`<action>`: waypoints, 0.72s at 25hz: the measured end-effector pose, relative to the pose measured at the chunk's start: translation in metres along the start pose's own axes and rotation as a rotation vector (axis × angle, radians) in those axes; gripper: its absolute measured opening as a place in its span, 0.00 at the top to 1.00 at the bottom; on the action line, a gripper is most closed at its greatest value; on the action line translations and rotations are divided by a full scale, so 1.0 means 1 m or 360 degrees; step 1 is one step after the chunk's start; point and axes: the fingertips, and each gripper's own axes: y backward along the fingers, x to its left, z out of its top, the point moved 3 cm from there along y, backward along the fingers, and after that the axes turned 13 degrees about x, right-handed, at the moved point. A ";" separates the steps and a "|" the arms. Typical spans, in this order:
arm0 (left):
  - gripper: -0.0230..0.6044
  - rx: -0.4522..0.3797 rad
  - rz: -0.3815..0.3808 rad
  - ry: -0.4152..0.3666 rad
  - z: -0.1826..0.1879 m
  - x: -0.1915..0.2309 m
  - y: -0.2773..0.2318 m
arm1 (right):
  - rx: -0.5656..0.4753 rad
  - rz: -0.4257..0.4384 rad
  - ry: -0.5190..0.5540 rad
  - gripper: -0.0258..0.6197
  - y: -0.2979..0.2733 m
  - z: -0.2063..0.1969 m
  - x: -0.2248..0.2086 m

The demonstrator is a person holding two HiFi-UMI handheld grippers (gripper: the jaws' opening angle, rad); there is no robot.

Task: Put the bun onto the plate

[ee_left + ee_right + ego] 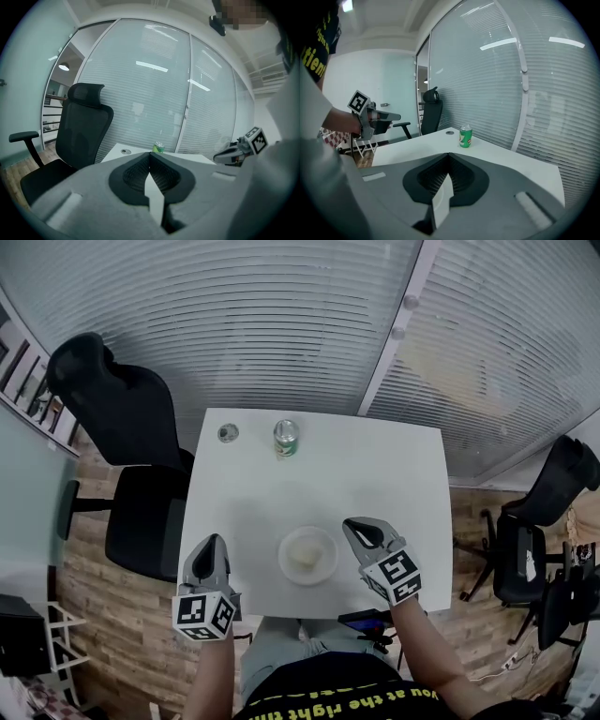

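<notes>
A pale bun [305,553] lies on the white plate [324,566] near the front edge of the white table [375,474]. My left gripper [212,549] hovers at the table's front left corner, jaws closed with nothing between them; in the left gripper view its tips [150,154] meet. To the right of the plate, my right gripper [355,530] is raised above the table, jaws shut and empty; its tips [448,155] also meet in the right gripper view. Neither gripper touches the bun or the plate.
A green can [286,437] [159,147] [465,136] stands at the table's far edge, with a small round lid [228,433] left of it. A black office chair [122,456] sits on the left, another chair [548,512] on the right. Glass walls with blinds rise behind.
</notes>
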 end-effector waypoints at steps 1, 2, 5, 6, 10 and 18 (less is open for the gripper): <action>0.96 -0.0001 -0.0007 -0.0005 0.001 -0.002 -0.001 | -0.0011 -0.0013 -0.0012 0.95 0.004 0.000 -0.003; 0.96 -0.0001 -0.0015 -0.0011 0.001 -0.005 -0.001 | -0.0019 -0.0026 -0.0022 0.95 0.009 0.000 -0.006; 0.96 0.0000 -0.0040 -0.0032 0.003 -0.014 -0.002 | -0.0047 -0.0060 -0.0050 0.95 0.022 0.000 -0.013; 0.96 -0.0001 -0.0048 -0.0038 0.004 -0.017 -0.002 | -0.0059 -0.0072 -0.0059 0.95 0.027 0.000 -0.016; 0.96 -0.0012 -0.0072 -0.0054 0.007 -0.025 -0.003 | -0.0106 -0.0111 -0.0086 0.95 0.045 0.000 -0.023; 0.96 -0.0032 -0.0112 -0.0106 0.018 -0.038 -0.005 | -0.0210 -0.0182 -0.0158 0.95 0.075 0.002 -0.033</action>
